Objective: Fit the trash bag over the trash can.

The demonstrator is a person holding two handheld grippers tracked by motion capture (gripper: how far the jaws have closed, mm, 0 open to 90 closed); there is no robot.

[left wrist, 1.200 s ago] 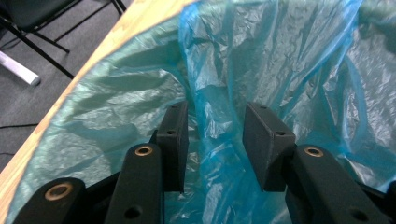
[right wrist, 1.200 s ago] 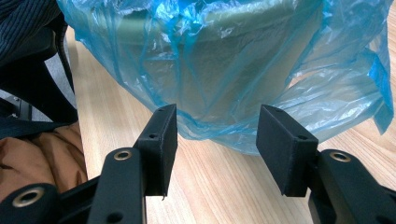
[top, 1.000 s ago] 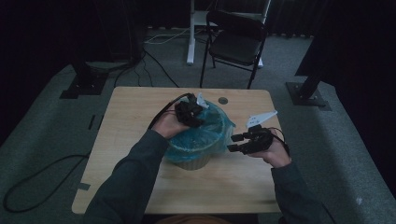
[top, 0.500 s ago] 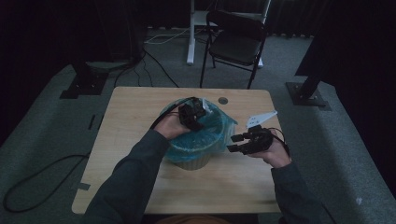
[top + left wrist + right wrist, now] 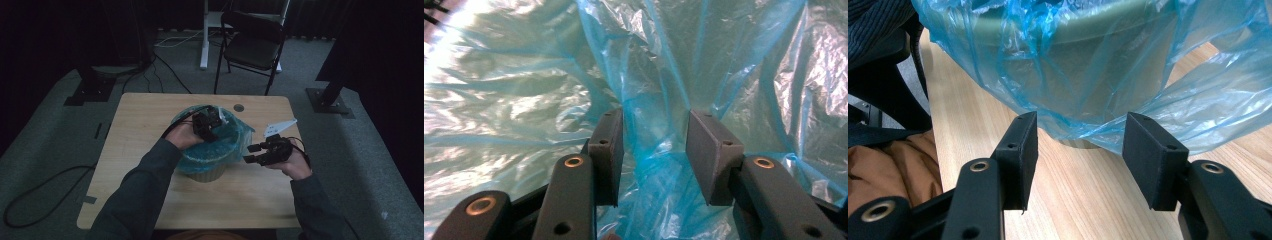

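At the centre of the high view, a round grey-green plastic bin (image 5: 205,167) lined with a thin blue plastic bag (image 5: 235,137) stood on the light wooden surface (image 5: 145,125). The left gripper (image 5: 654,150) reached inside, fingers apart around a fold, probably spreading the liner. The right gripper (image 5: 1078,150) waited beside the bin, fingers open.

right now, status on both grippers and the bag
Left gripper open inside blue bag. Right gripper open beside the bin. Nothing in the way.
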